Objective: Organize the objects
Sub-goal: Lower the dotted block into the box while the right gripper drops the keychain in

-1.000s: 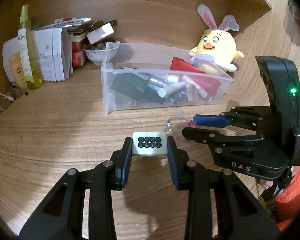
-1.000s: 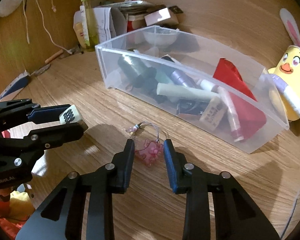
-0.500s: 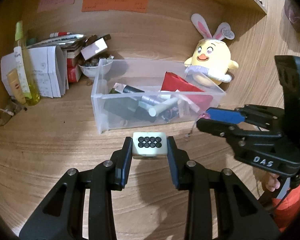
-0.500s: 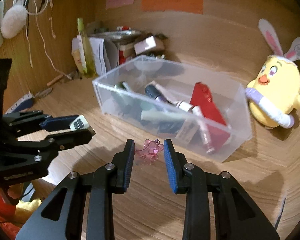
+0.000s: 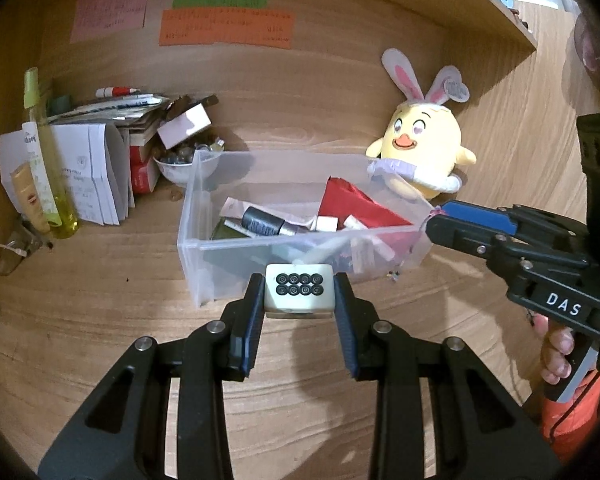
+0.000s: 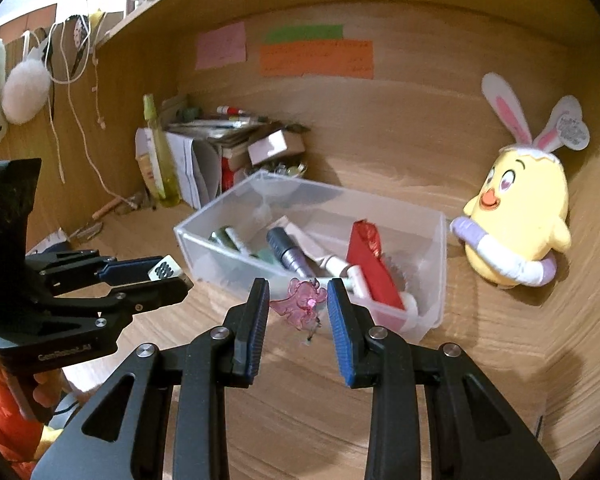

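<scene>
My left gripper [image 5: 300,300] fingers pinch the tile [image 5: 299,295], held above the counter [image 5: 100,320] just in front of the bin [image 5: 204,248]. My right gripper [image 6: 298,308] fingers pinch the pink charm [image 6: 300,304], held at the bin's near-right corner.

Open air above the clear bin [image 5: 204,208], its top uncovered, so there's a way in from overhead. Inside it's crowded: a red packet [image 6: 370,268] leaning upright, a dark marker [image 6: 288,252] and tubes layered across the floor. The yellow plush chick [image 5: 424,152] crowds the bin's far right corner. Stacked papers [image 5: 92,168], a spray bottle [image 5: 46,164] and a small bowl [image 5: 182,168] block the left rear. Bare wooden desk [image 5: 80,300] lies in front.
</scene>
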Demonstrator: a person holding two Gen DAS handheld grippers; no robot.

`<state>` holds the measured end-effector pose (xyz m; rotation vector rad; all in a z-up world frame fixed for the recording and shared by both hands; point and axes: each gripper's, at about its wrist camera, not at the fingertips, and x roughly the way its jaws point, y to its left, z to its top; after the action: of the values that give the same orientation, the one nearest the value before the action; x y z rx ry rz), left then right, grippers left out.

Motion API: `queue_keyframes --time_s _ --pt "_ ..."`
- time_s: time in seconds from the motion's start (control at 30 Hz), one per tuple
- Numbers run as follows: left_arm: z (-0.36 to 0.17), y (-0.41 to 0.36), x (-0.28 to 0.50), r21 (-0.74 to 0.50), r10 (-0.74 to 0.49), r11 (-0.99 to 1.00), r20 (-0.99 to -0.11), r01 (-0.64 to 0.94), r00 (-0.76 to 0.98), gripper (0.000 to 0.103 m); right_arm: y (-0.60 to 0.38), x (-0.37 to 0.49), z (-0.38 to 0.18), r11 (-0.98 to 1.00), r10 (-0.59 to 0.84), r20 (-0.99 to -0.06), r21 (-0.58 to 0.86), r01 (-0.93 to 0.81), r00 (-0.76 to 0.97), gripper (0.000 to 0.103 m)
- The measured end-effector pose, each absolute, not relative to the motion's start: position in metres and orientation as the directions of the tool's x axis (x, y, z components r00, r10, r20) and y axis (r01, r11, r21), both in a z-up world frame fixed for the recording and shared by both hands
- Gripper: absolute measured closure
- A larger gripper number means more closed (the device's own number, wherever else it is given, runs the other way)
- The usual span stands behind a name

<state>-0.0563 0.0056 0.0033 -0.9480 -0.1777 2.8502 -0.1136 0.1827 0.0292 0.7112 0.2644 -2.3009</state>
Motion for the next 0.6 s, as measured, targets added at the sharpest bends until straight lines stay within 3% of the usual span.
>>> queue_keyframes --time_s 0.6 --pt "0.028 -0.001 -0.082 -0.12 0.12 -0.991 -0.551 -0.063 -0.826 0.069 0.179 -0.134 0.065 -0.743 -0.592 -0.483 0.015 0.669 -0.645 0.076"
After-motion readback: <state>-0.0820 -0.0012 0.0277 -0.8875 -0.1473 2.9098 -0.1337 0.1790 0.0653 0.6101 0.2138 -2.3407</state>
